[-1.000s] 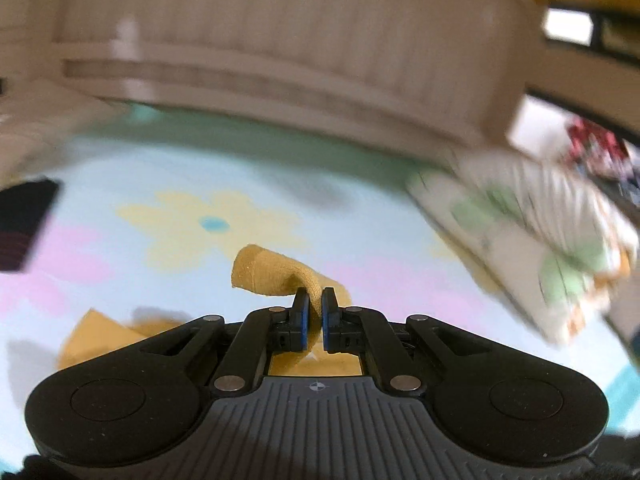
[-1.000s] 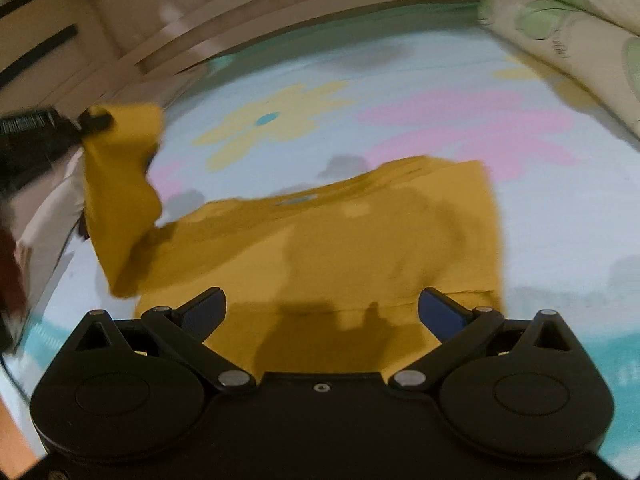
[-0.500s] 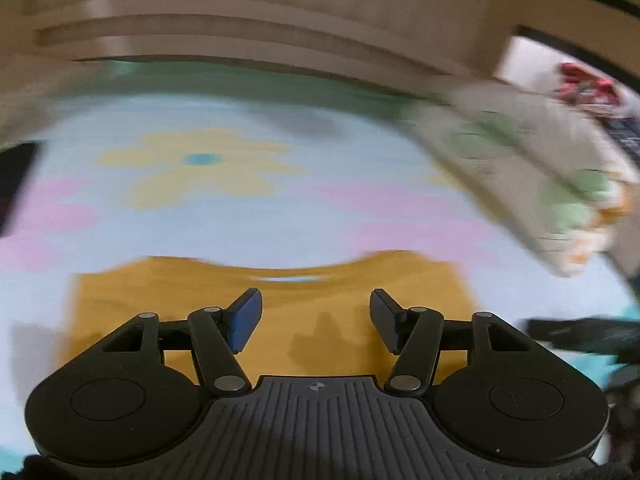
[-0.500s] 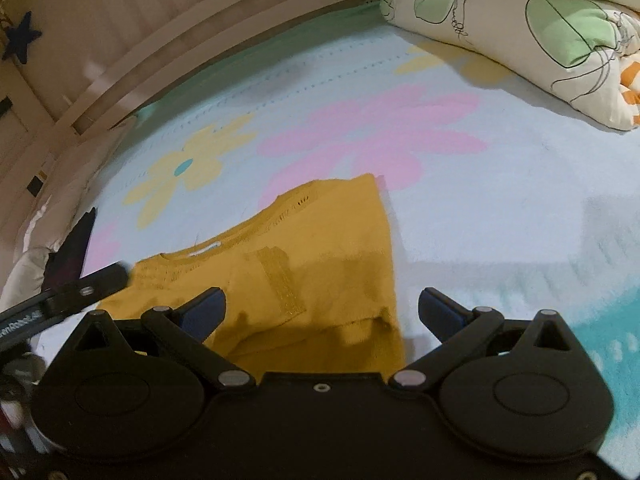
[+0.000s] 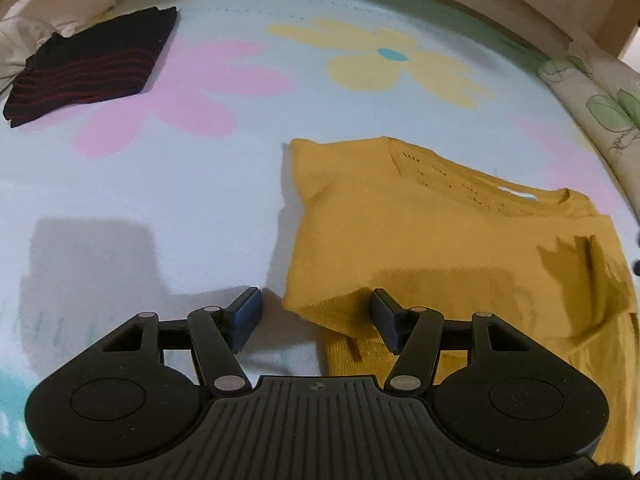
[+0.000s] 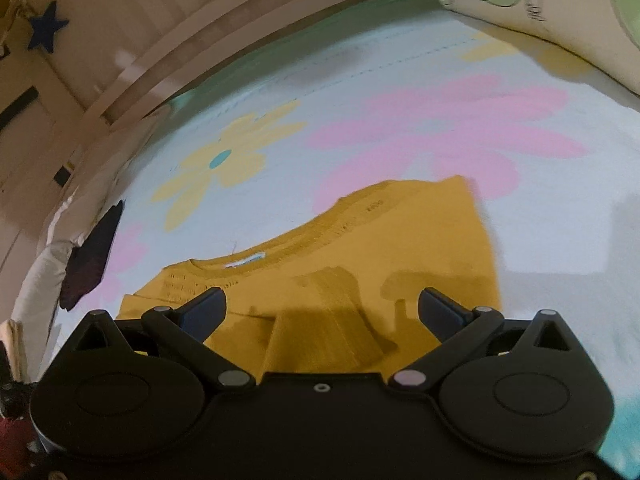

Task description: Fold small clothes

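Note:
A mustard yellow knit shirt [image 5: 440,240] lies flat on the flowered bed sheet [image 5: 160,180], neckline away from me. In the right wrist view one sleeve [image 6: 328,320] is folded in across the shirt [image 6: 400,240]. My left gripper [image 5: 314,304] is open low over the shirt's near left corner. That corner sits between the fingers, and the pads do not press on it. My right gripper [image 6: 322,300] is open just above the folded sleeve and holds nothing.
A folded dark garment with red stripes [image 5: 92,64] lies at the far left of the bed, also seen as a dark garment [image 6: 92,252] in the right wrist view. A leaf-print quilt [image 5: 600,112] lines the right side. A wooden bed rail [image 6: 200,20] bounds the far edge.
My left gripper let go of the raised sleeve, opened, and dropped to the shirt's near left corner. The sleeve now lies folded on the shirt. My right gripper came a little closer.

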`<state>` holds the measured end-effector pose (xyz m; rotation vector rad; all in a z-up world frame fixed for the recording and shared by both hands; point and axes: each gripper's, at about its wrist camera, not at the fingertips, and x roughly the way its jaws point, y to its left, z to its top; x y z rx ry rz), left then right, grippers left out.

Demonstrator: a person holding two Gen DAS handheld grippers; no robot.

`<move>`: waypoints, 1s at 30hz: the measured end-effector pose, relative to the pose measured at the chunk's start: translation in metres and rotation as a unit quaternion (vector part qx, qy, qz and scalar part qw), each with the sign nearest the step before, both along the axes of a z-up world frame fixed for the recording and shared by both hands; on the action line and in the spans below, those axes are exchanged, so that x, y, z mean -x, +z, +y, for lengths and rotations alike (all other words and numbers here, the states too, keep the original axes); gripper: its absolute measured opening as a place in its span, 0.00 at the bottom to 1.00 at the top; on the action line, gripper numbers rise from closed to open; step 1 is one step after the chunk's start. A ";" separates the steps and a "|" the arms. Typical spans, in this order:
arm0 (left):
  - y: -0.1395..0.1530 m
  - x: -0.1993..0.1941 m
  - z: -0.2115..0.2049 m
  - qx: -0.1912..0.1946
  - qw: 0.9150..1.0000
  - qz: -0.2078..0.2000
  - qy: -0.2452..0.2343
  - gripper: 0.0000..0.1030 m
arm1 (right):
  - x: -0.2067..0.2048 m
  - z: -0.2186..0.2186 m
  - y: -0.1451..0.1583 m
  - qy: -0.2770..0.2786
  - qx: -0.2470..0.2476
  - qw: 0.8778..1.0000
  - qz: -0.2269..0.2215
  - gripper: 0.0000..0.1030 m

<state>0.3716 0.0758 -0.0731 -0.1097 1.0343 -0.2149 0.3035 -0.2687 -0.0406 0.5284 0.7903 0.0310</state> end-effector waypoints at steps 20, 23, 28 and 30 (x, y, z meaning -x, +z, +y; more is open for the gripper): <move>0.009 0.011 0.018 0.038 0.998 -0.038 0.015 0.57 | -0.007 0.027 0.024 0.048 0.126 0.990 -0.033 0.15; 0.019 0.009 0.025 0.045 0.996 -0.068 0.046 0.57 | 0.001 0.006 0.041 0.009 0.125 0.990 -0.059 0.15; 0.015 0.004 0.016 0.044 0.996 -0.062 0.041 0.57 | -0.002 -0.015 0.008 -0.007 0.126 0.992 0.009 0.15; 0.010 0.002 0.008 0.037 0.997 -0.054 0.028 0.57 | -0.003 -0.017 0.000 -0.007 0.122 0.992 0.023 0.16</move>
